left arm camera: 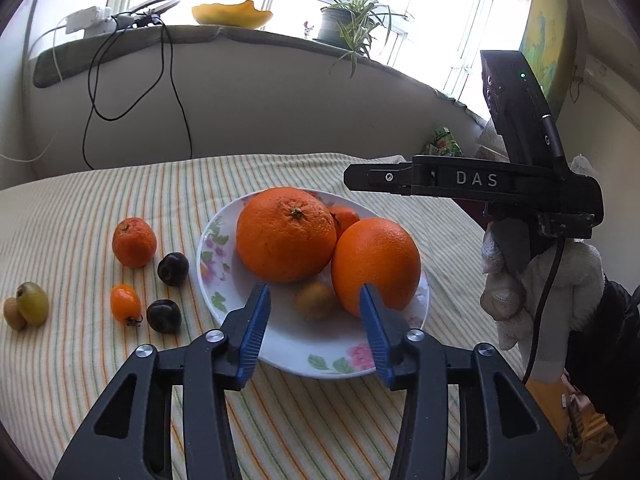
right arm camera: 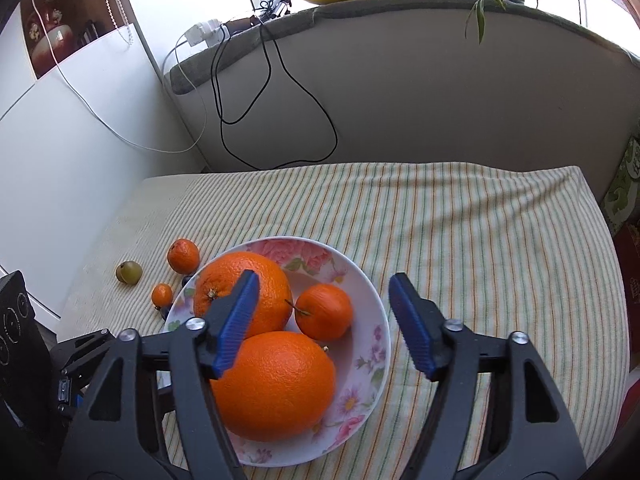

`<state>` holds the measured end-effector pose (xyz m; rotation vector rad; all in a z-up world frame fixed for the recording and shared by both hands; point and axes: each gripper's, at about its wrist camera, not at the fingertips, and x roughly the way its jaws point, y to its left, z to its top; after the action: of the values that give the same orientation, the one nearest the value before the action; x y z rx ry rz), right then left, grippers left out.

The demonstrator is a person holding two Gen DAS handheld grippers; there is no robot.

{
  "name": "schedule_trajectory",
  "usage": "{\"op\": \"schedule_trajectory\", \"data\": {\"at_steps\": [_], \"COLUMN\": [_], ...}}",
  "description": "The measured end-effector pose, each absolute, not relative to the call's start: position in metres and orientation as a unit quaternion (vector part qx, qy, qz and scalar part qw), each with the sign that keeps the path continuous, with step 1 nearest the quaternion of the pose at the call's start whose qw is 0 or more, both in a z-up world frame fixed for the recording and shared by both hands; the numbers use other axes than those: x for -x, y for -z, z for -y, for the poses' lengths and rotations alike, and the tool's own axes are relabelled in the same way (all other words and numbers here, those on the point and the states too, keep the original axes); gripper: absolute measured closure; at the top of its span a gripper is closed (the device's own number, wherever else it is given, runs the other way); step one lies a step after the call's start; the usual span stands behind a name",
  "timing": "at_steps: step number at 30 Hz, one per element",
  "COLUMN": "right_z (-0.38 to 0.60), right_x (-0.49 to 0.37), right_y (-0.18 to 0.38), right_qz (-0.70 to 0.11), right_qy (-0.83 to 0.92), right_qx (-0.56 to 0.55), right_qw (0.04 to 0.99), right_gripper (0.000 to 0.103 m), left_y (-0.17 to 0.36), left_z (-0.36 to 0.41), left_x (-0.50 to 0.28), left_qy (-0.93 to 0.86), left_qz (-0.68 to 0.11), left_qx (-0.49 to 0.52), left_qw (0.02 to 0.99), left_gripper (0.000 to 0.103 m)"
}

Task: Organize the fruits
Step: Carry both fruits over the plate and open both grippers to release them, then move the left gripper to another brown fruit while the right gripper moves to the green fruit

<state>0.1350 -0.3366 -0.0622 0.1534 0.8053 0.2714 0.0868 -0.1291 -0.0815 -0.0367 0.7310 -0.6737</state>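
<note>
Both my grippers, left (left arm camera: 314, 308) and right (right arm camera: 324, 320), hang open and empty over the plate (left arm camera: 280, 344). I'd next reach left-of-frame for the mandarin (left arm camera: 134, 242), closing gently.

Floral plate (left arm camera: 212, 280) holds two big oranges (left arm camera: 286, 234), mandarin – small fruits (left arm camera: 134, 242) beside it on cloth.

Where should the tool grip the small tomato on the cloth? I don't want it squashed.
Grip the tomato lightly across its narrow middle, coming from above. It lies on its side, stem toward the camera, with a dark plum close by, so set the fingers clear of that.
</note>
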Motion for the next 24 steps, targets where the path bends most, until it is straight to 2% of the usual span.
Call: {"op": "schedule_trajectory", "data": {"at_steps": [5,9,24], "right_z": [0.336,0.334,0.311], "right_x": [-0.133,-0.130,-0.122], "right_y": [0.055,0.052,0.038], "right_qz": [-0.383,-0.377,-0.366], "right_qy": [-0.132,-0.132,-0.144], "right_qx": [-0.072,-0.068,-0.042], "right_qw": [0.912,0.914,0.919], "right_gripper": [0.029,0.024,0.024], "left_y": [0.081,0.080,0.076], "left_z": [0.128,0.127,0.111], "left_x": [-0.086,-0.085,-0.082], "left_qy": [0.319,0.320,0.313], "left_qz": [-0.349,-0.347,-0.340], "left_qx": [0.016,0.015,0.026], "left_qw": [0.881,0.882,0.886], "left_gripper": [0.056,0.056,0.056]}}
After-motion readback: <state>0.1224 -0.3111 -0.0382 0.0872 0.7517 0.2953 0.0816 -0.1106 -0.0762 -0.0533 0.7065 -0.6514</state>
